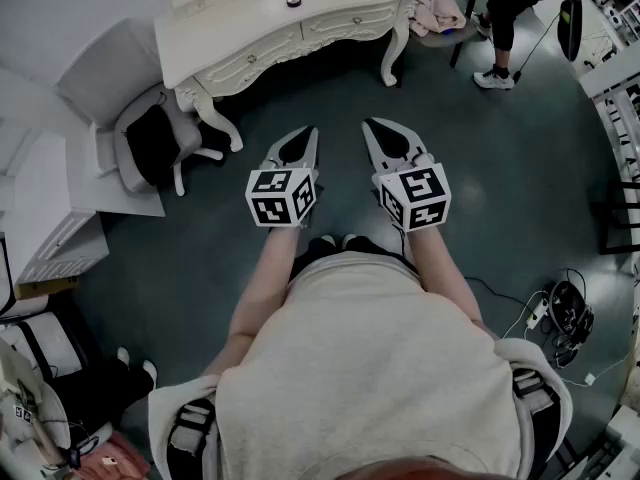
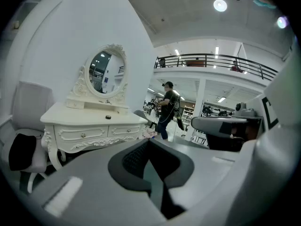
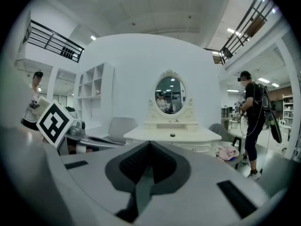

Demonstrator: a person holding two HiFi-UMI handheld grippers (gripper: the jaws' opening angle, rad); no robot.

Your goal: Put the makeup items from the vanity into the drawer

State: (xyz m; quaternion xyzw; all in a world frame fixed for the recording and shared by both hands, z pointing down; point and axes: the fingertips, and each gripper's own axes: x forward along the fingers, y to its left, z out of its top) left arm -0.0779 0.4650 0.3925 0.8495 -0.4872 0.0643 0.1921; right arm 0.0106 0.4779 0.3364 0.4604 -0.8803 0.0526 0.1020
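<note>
While I stand well back from the furniture, stage: approach, nothing taken up yet.
chair (image 1: 150, 146): far left, pale padded shell, dark seat, just beside the vanity.
vanity (image 1: 225, 18): cream, carved fronts, curved legs, smooth flat top; oval mirror (image 2: 107, 73) on the back.
drawer (image 1: 345, 23): closed, small knob; needs opening first, I reckon.
L tongs (image 1: 311, 131): jaws fully together, nothing in them, aimed at vanity.
makeup item (image 1: 293, 1): lone small dark round thing mid-top; exact type unclear. Prob light, rigid, slick. Low profile, so I'd pinch across its round sides, close to the top.
R tongs (image 1: 369, 123): jaws together too, nothing held.
pink cloth (image 1: 438, 14): soft crumpled heap, right of vanity.
</note>
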